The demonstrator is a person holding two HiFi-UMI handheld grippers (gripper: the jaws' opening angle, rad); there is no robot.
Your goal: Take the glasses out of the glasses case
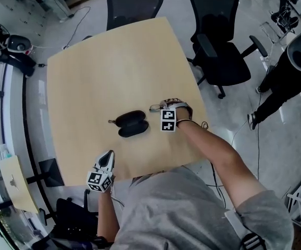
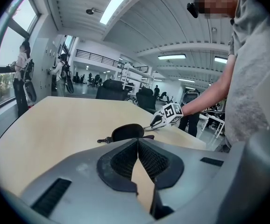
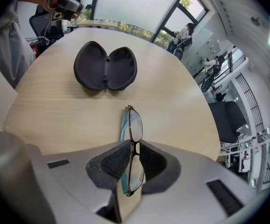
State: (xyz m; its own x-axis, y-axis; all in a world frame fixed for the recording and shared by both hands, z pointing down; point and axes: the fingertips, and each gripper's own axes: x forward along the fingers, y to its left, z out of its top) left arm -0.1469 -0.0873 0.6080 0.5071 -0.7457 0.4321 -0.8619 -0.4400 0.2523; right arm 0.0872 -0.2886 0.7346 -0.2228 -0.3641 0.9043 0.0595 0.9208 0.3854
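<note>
The black glasses case (image 1: 133, 124) lies open and empty in the middle of the wooden table (image 1: 114, 66); both hollow halves (image 3: 105, 69) face up. Just right of the case, my right gripper (image 1: 162, 107) is shut on the thin-framed glasses (image 3: 133, 134). It grips them edge-on at the bridge, with one lens sticking out past the fingertips above the tabletop. My left gripper (image 1: 108, 156) is near the table's front edge, apart from the case, its jaws shut with nothing between them (image 2: 137, 143). From there the case (image 2: 127, 132) and the right gripper (image 2: 166, 115) lie ahead.
Black office chairs (image 1: 218, 40) stand at the table's far side. A person in dark clothes (image 1: 291, 72) stands at the right, and cables and equipment (image 1: 15, 46) lie on the floor at the left. The table's right edge (image 1: 197, 103) is close to my right gripper.
</note>
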